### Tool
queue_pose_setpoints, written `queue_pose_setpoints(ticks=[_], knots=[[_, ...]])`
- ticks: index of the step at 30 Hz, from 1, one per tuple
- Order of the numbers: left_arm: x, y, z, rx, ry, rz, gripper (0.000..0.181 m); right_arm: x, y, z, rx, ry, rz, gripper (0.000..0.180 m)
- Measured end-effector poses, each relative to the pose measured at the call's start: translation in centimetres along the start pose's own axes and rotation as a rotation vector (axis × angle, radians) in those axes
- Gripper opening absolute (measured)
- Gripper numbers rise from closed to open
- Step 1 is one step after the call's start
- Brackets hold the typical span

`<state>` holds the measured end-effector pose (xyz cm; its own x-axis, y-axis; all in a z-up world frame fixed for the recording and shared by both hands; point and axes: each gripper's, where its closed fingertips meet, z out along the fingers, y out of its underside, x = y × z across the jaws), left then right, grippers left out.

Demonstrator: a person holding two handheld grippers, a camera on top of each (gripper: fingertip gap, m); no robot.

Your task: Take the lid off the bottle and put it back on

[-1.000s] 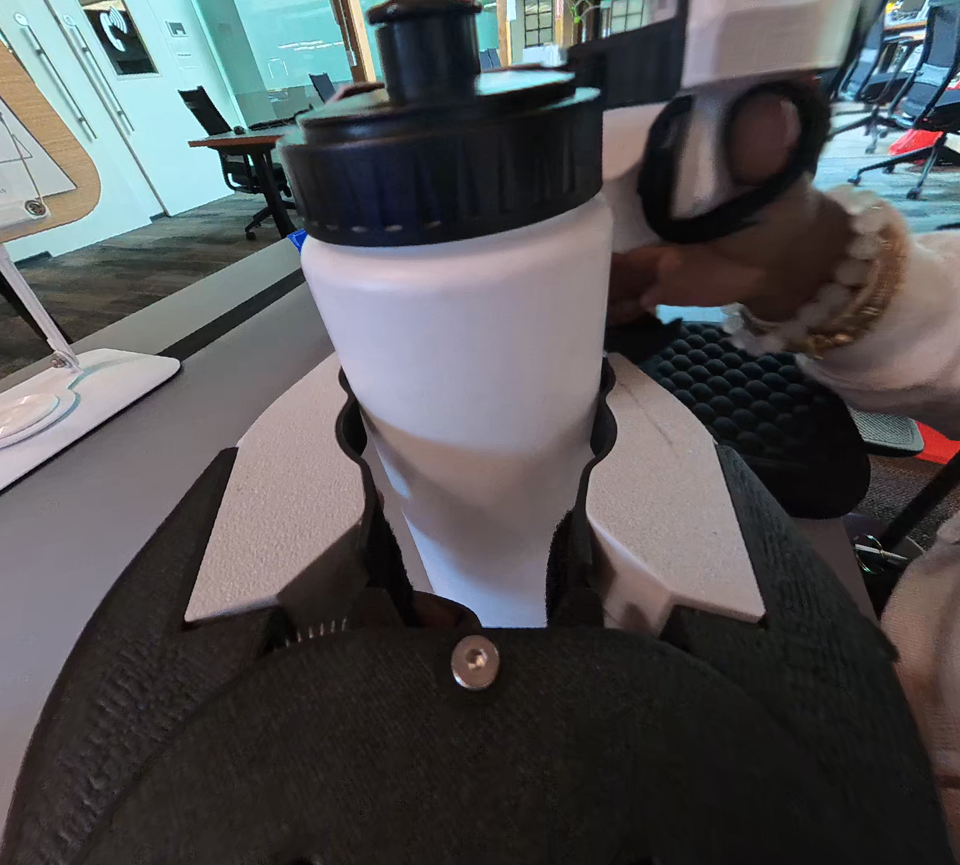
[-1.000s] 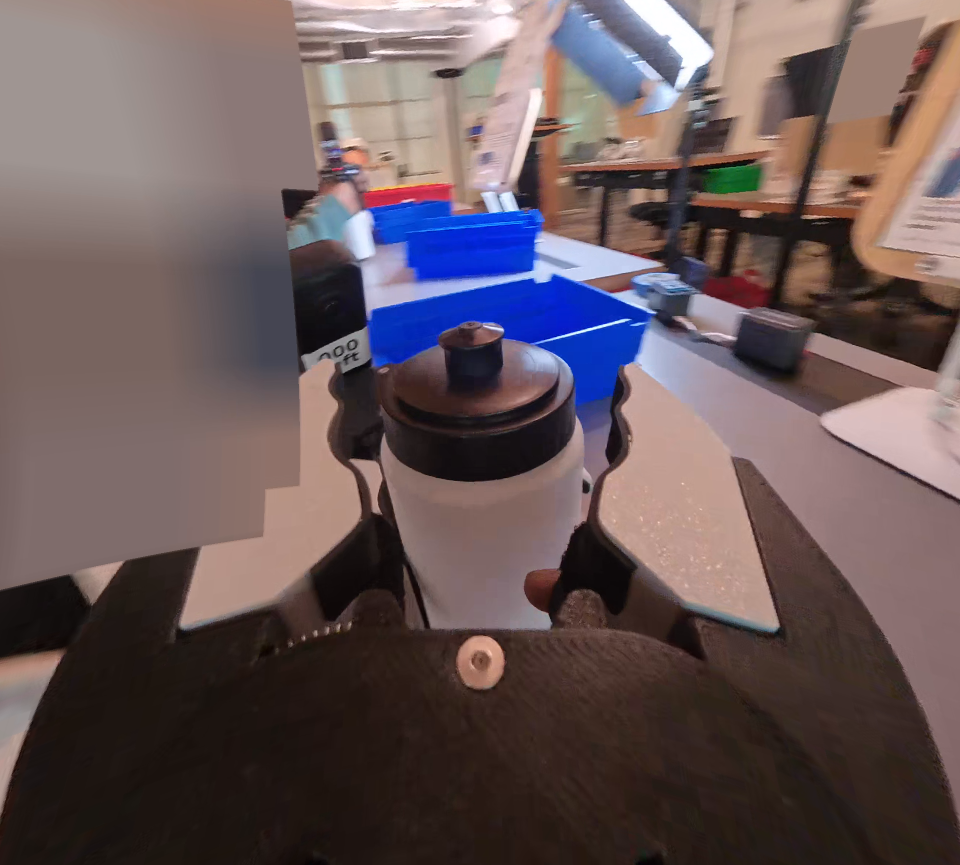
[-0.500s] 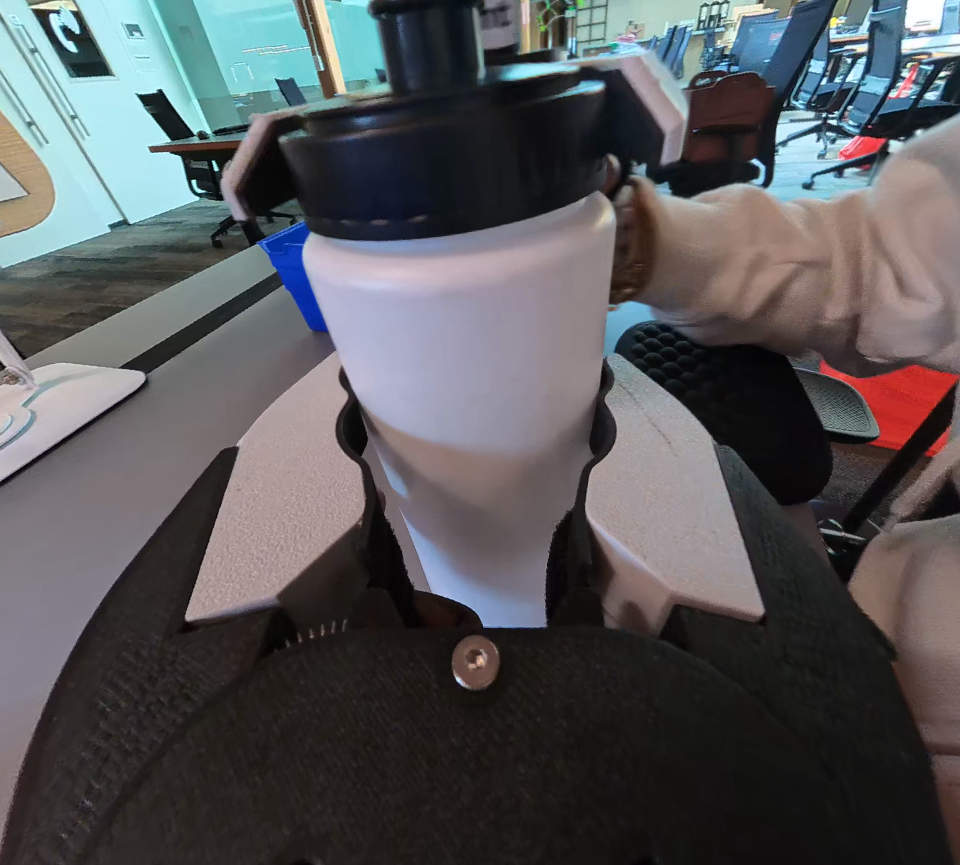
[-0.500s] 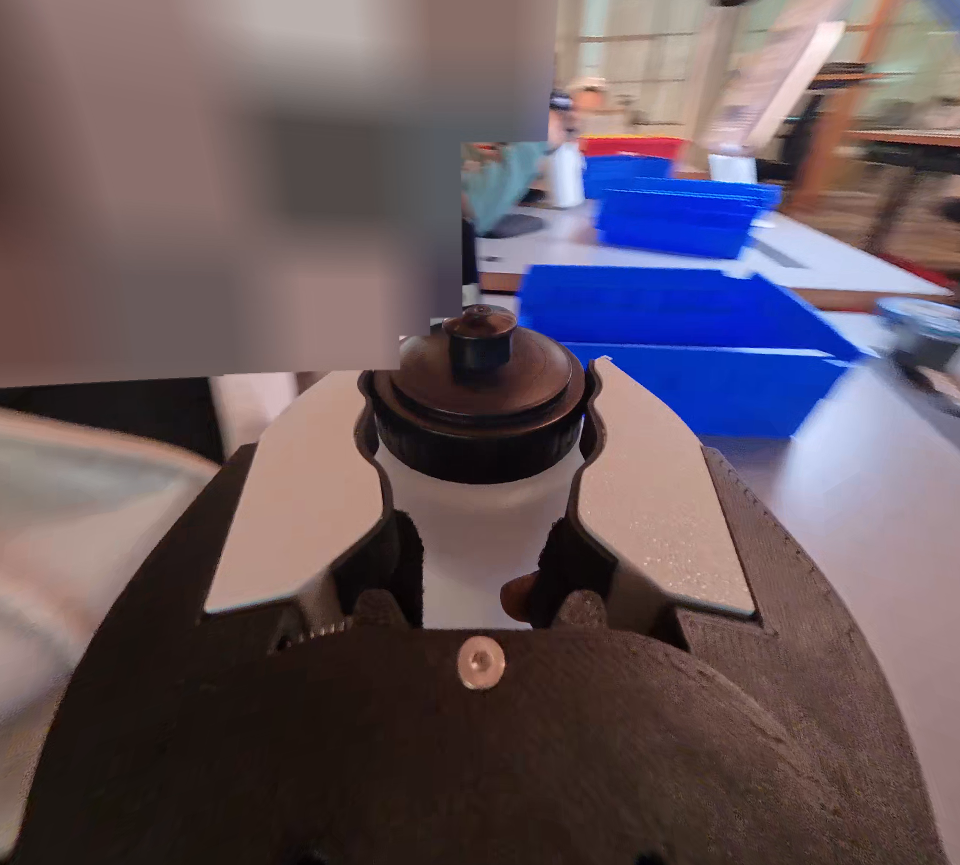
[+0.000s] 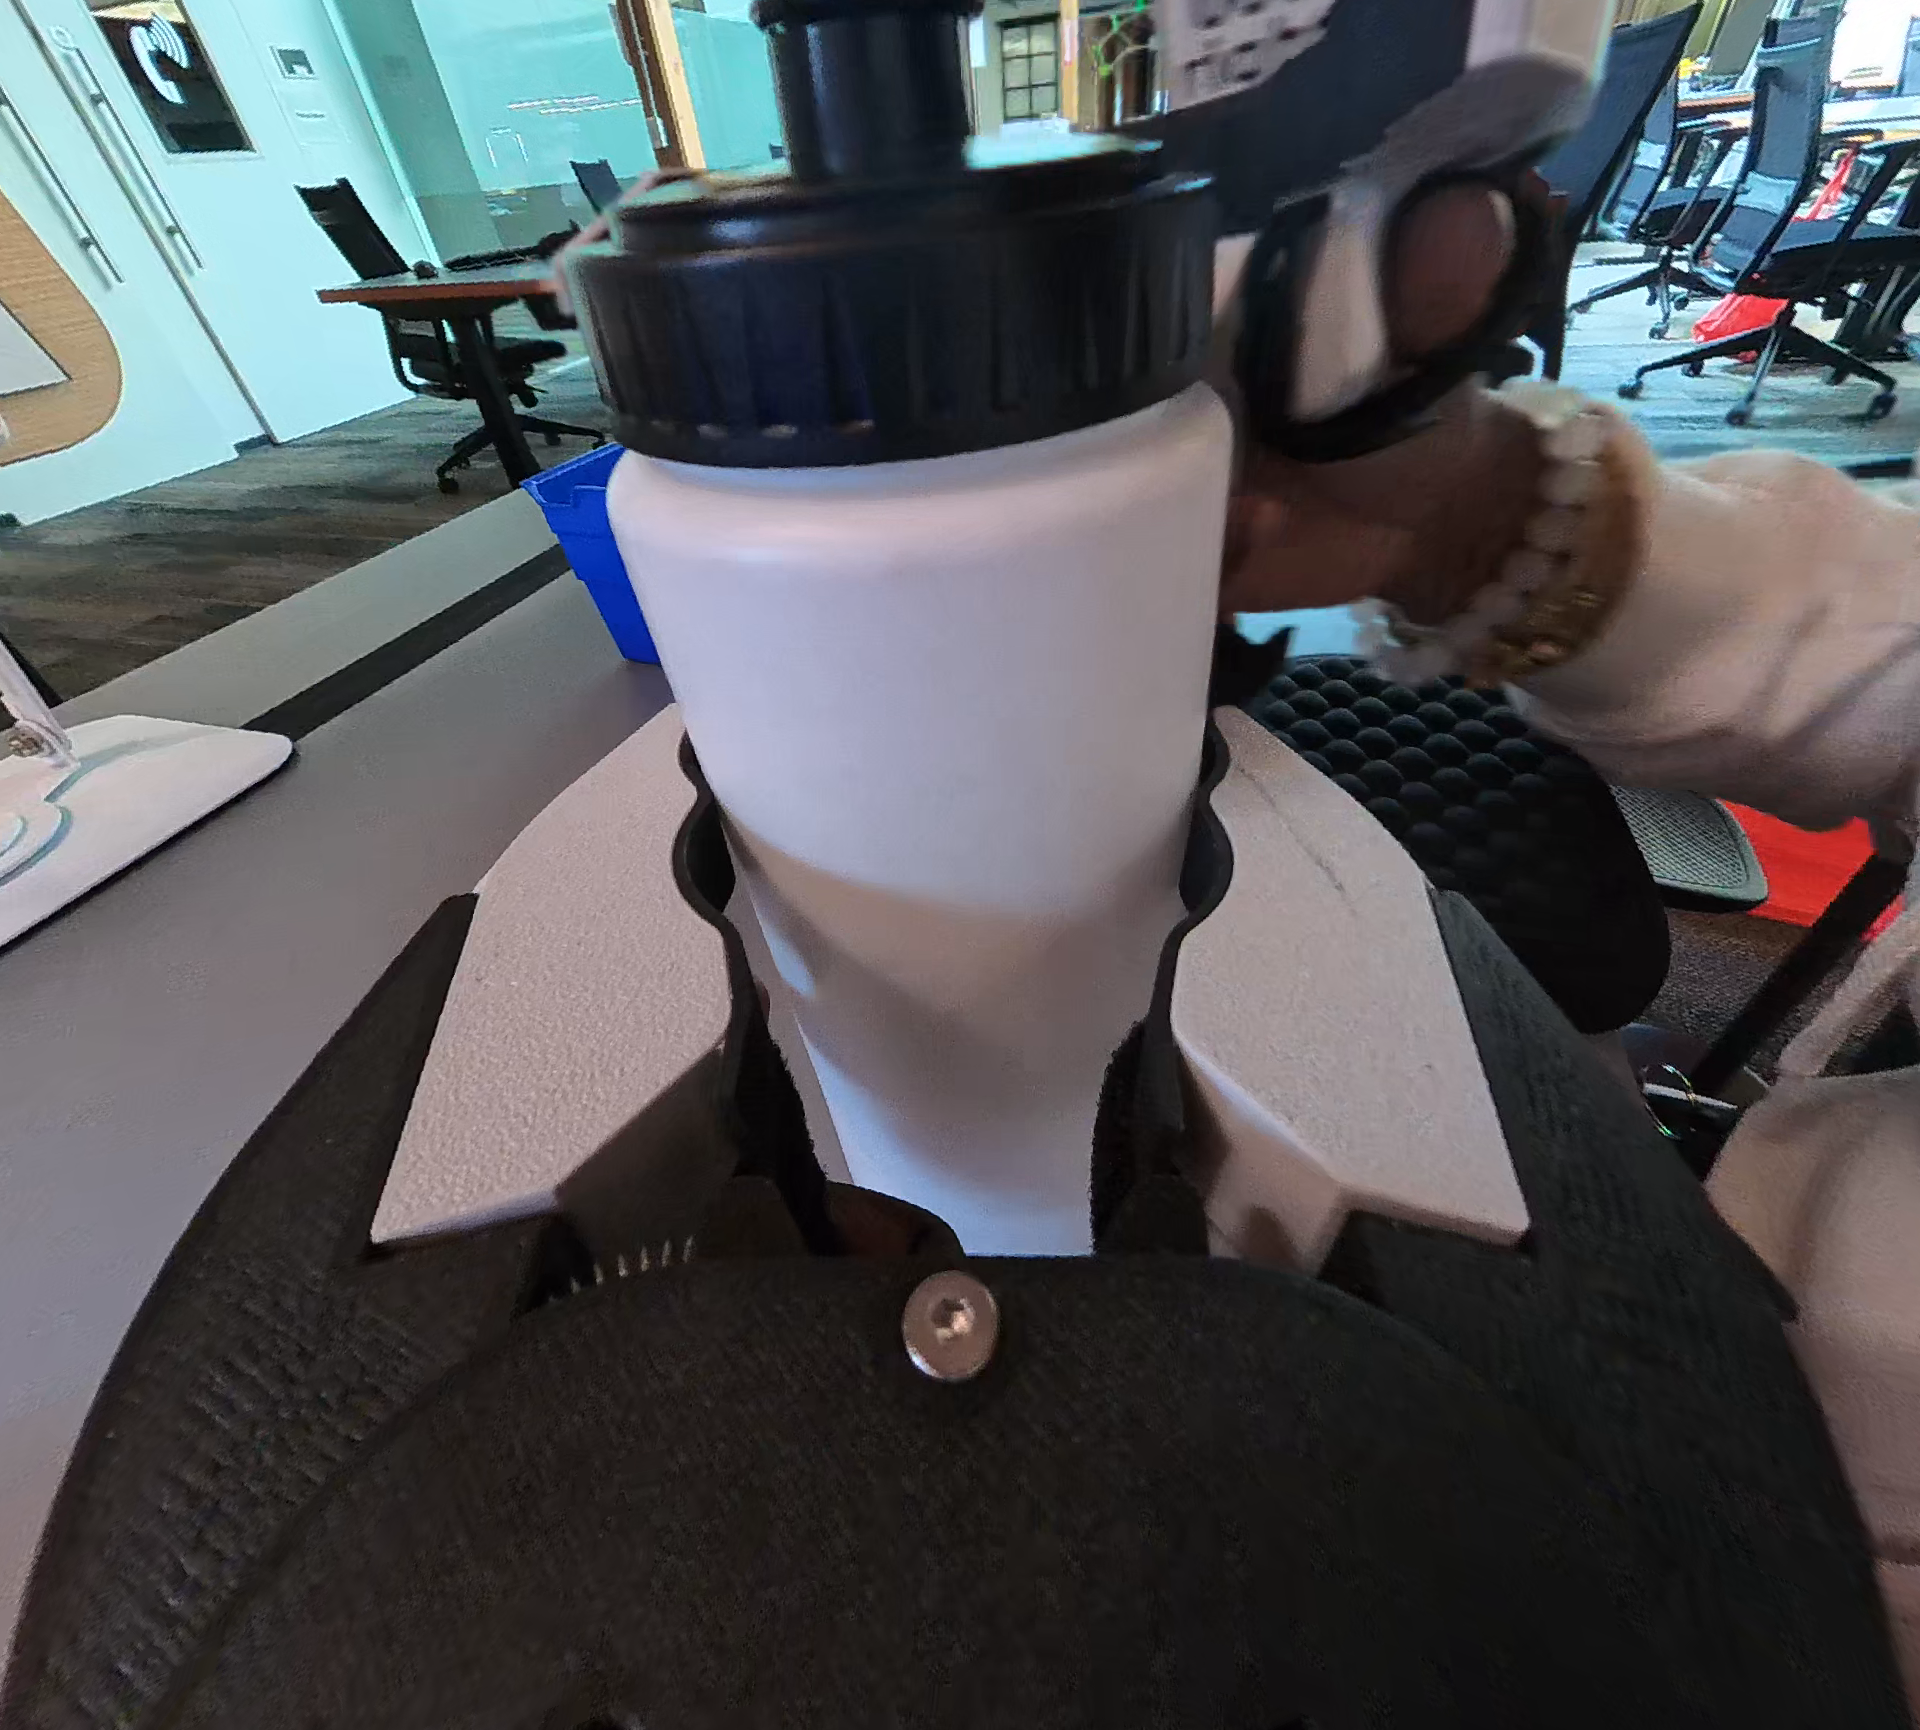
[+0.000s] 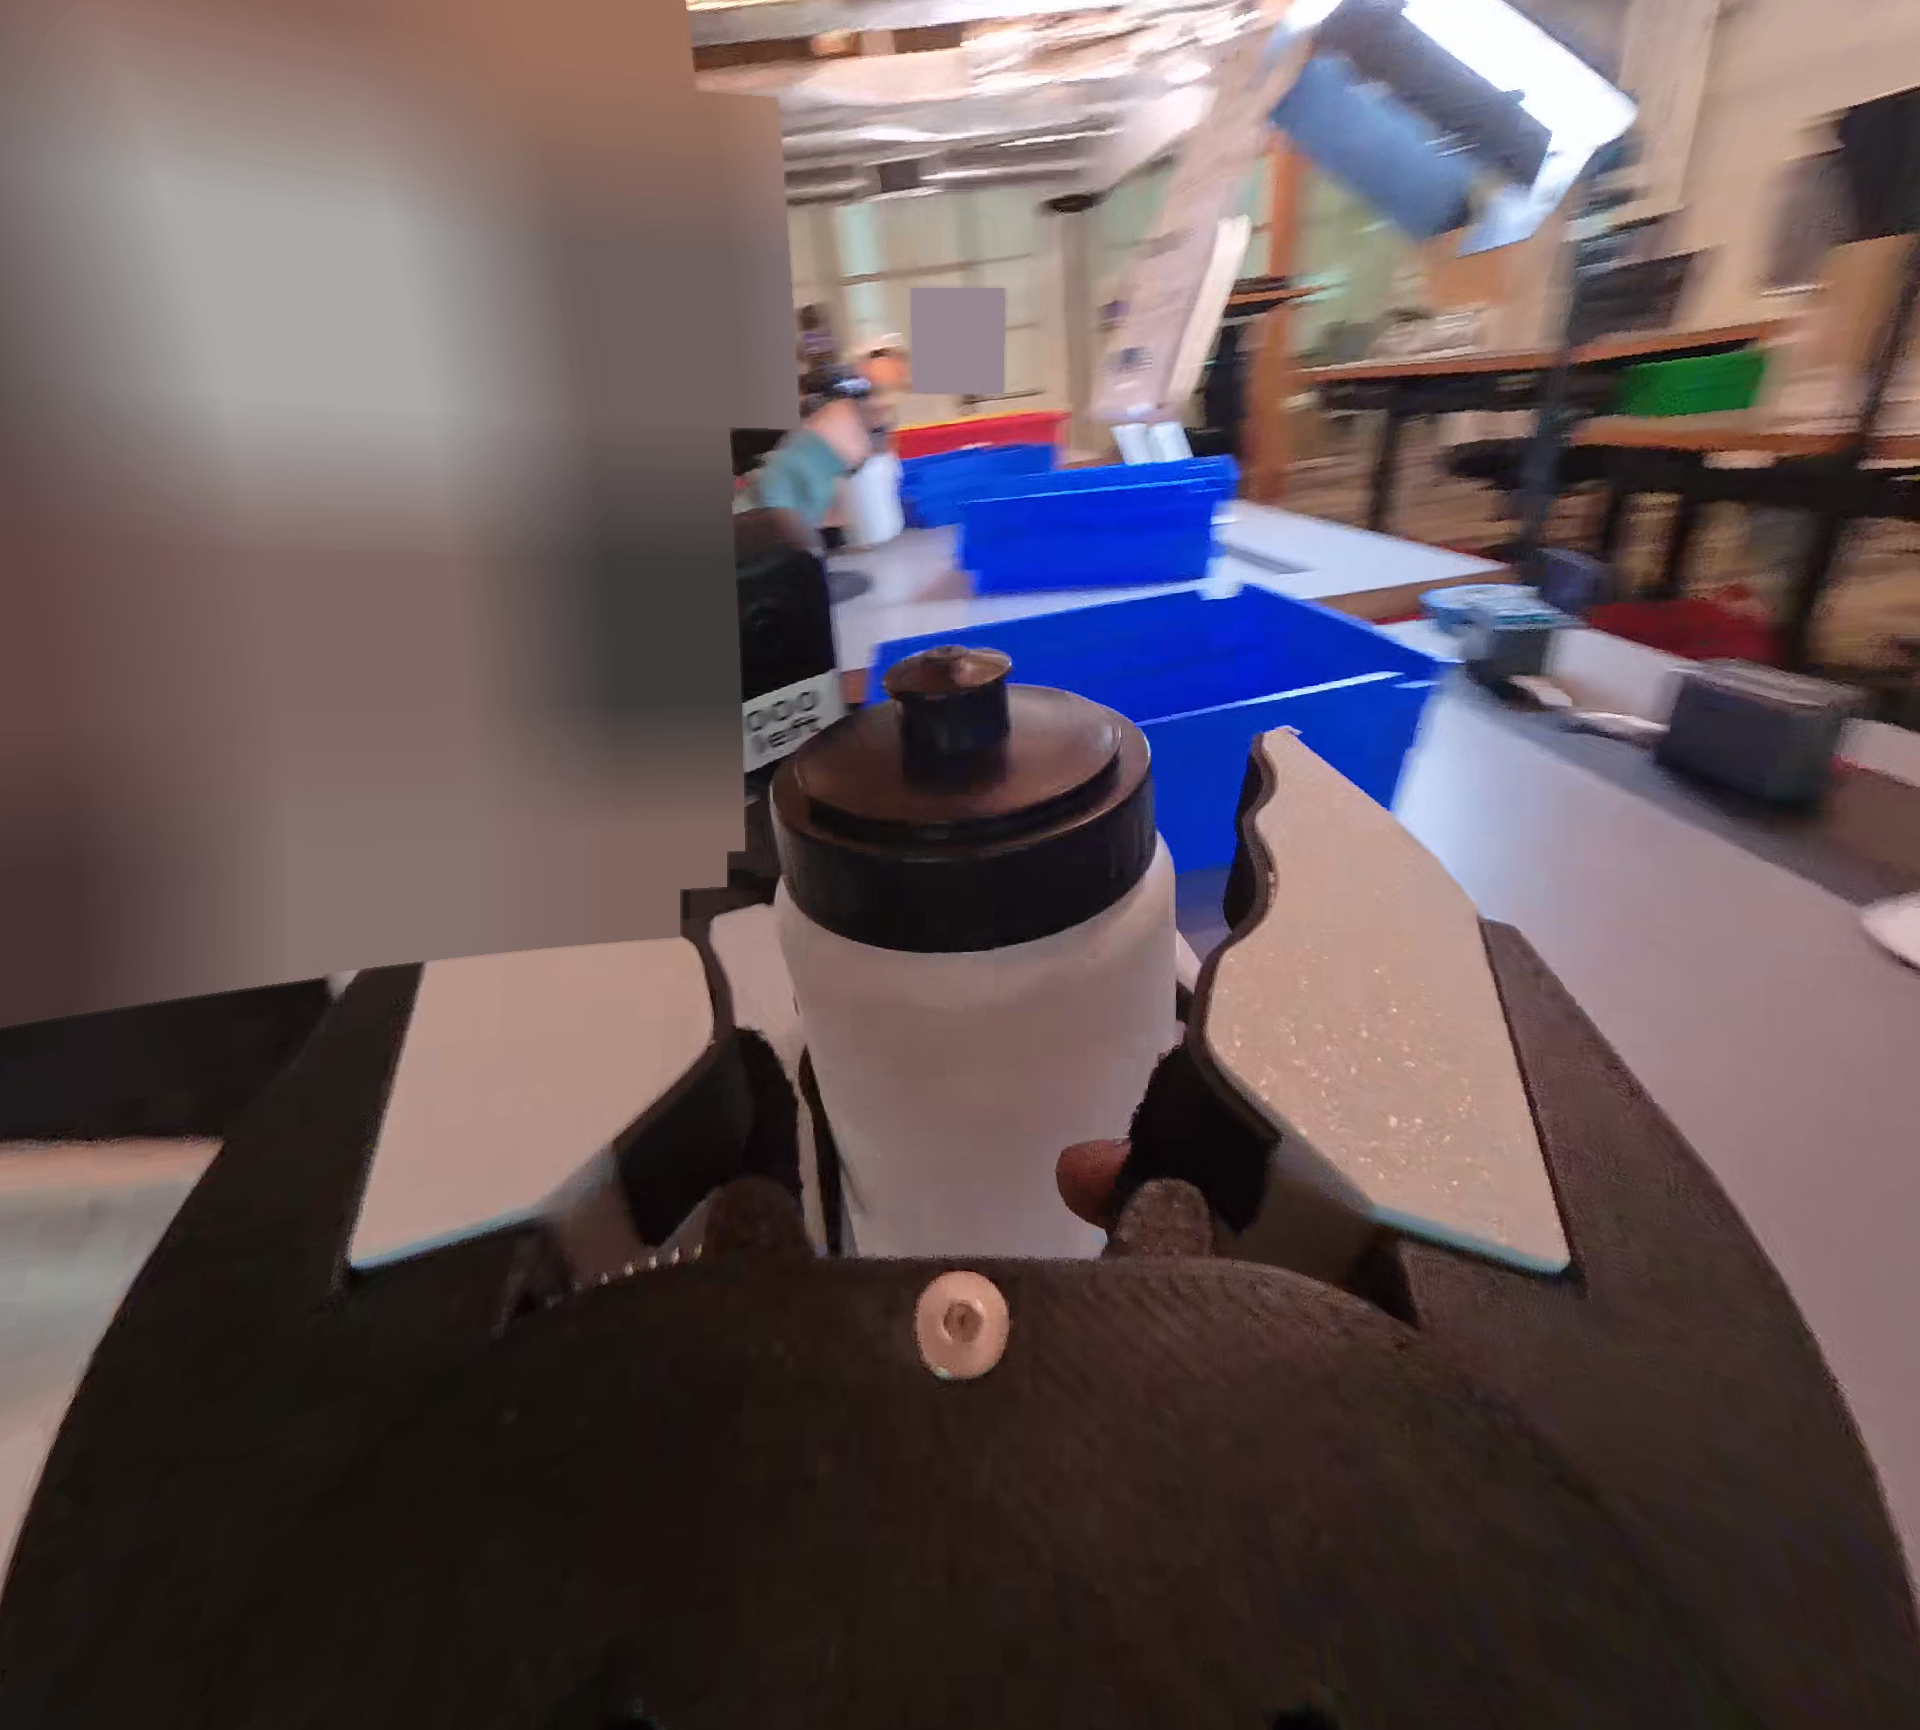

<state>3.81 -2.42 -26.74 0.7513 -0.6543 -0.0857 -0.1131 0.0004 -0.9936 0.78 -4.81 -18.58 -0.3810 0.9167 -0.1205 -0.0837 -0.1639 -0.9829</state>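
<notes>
A white bottle [image 5: 935, 662] with a black ribbed lid [image 5: 894, 330] and a spout stands upright in my left gripper [image 5: 951, 745], which is shut on the bottle's body. The lid sits on the bottle. In the right wrist view the bottle [image 6: 977, 1057] and lid [image 6: 966, 839] stand between the spread fingers of my right gripper [image 6: 987, 849], which is open and does not touch the lid. In the left wrist view the right gripper's body [image 5: 1299, 49] is up beside the lid on the right, held by a hand [image 5: 1382, 527].
A grey table [image 5: 260, 953] carries a white stand base [image 5: 104, 797] on the left. A blue bin [image 6: 1247, 704] stands just behind the bottle, with more bins beyond. A dark grey box [image 6: 1756, 735] sits at the right. A black office chair [image 5: 1455, 797] is beside the table.
Half a second ago my right gripper was shut on the lid. It has now opened and swung off to the side, as it was one second ago. The left gripper still holds the bottle.
</notes>
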Motion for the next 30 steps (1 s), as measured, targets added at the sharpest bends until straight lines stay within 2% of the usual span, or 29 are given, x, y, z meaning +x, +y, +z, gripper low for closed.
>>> queue_pose_setpoints(ticks=[4, 7, 8, 12, 18, 21, 24, 27, 30], knots=[[0.0, 0.0, 0.0, 0.0, -0.009, 0.001, 0.087, 0.0, -0.2, 0.1, 0.003, 0.311, -0.096, 0.093], [0.0, 0.0, -0.1, 0.0, -0.01, 0.006, 0.086, 0.6, 0.4, 0.4, -0.081, 0.445, -0.216, 0.08], [0.1, 0.0, -0.1, 0.002, -0.01, 0.007, 0.086, 0.6, 0.4, 0.5, -0.098, 0.441, -0.256, 0.074], [0.1, 0.0, -0.1, -0.003, -0.001, 0.003, 0.087, 0.2, 0.5, 0.5, -0.12, 0.179, -0.166, 0.074], [1.1, -0.2, 0.2, 0.0, 0.043, 0.006, 0.086, -1.8, 0.4, -0.4, -0.093, -0.495, -0.07, 0.074], [1.1, -0.2, 0.1, 0.002, 0.046, 0.005, 0.086, -1.9, 0.4, -0.5, -0.081, -0.624, -0.011, 0.075], [0.9, -0.2, 0.1, 0.002, 0.035, 0.006, 0.087, -1.4, 0.7, -0.2, -0.087, -0.531, 0.015, 0.078], [0.9, -0.2, 0.1, 0.0, 0.03, 0.006, 0.087, 0.0, 0.9, -0.1, -0.074, -0.246, -0.023, 0.108], [0.8, -0.2, 0.1, 0.001, 0.022, 0.005, 0.087, 0.6, 0.5, -0.4, -0.054, 0.072, -0.061, 0.11]])
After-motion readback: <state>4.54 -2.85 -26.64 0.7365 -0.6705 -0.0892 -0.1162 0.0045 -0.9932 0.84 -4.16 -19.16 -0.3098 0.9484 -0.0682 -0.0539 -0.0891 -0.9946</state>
